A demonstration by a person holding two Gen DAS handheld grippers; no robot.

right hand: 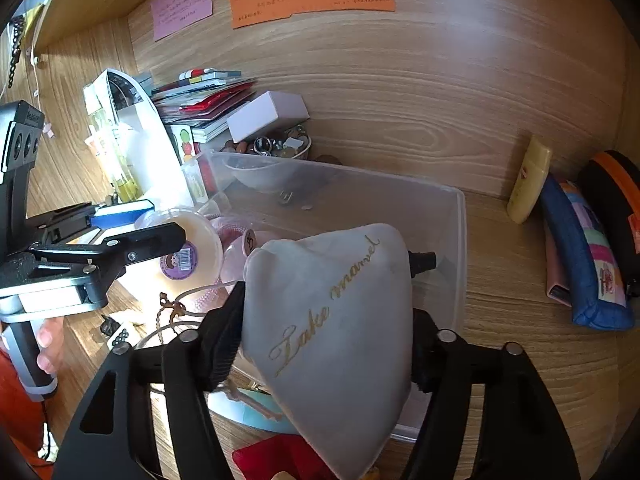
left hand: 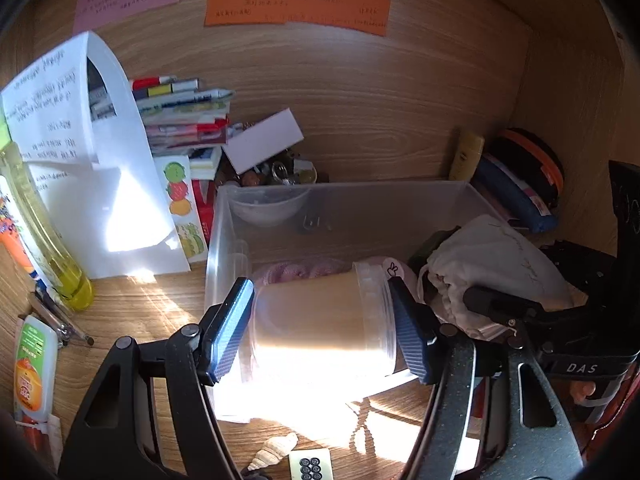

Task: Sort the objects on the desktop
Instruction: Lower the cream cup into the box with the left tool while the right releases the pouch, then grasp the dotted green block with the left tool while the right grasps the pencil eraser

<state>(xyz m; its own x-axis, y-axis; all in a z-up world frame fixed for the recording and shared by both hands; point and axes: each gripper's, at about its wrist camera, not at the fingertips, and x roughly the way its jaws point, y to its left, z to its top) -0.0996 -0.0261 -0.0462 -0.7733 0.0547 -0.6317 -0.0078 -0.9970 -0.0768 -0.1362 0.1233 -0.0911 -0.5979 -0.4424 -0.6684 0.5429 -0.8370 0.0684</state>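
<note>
While both grippers hang over the clear plastic bin [left hand: 224,240], clutter crowds the wooden desk [right hand: 520,280] around it.
Leftmost stand a yellow bottle [left hand: 48,248], propped white paper [left hand: 100,184] and stacked books [left hand: 180,116]; then the left gripper [left hand: 324,332], blue pads clamped on a clear lidded jar [left hand: 320,320] above the bin; then the right gripper [right hand: 326,344], whose jaws flank a white pouch [right hand: 332,332] (gold script, "Lake marvel") with contact unclear; a blue pencil case [right hand: 584,256] lies rightmost.

Sunlit wooden desk [left hand: 132,312] against wood-grain back panel [left hand: 360,92].
</note>
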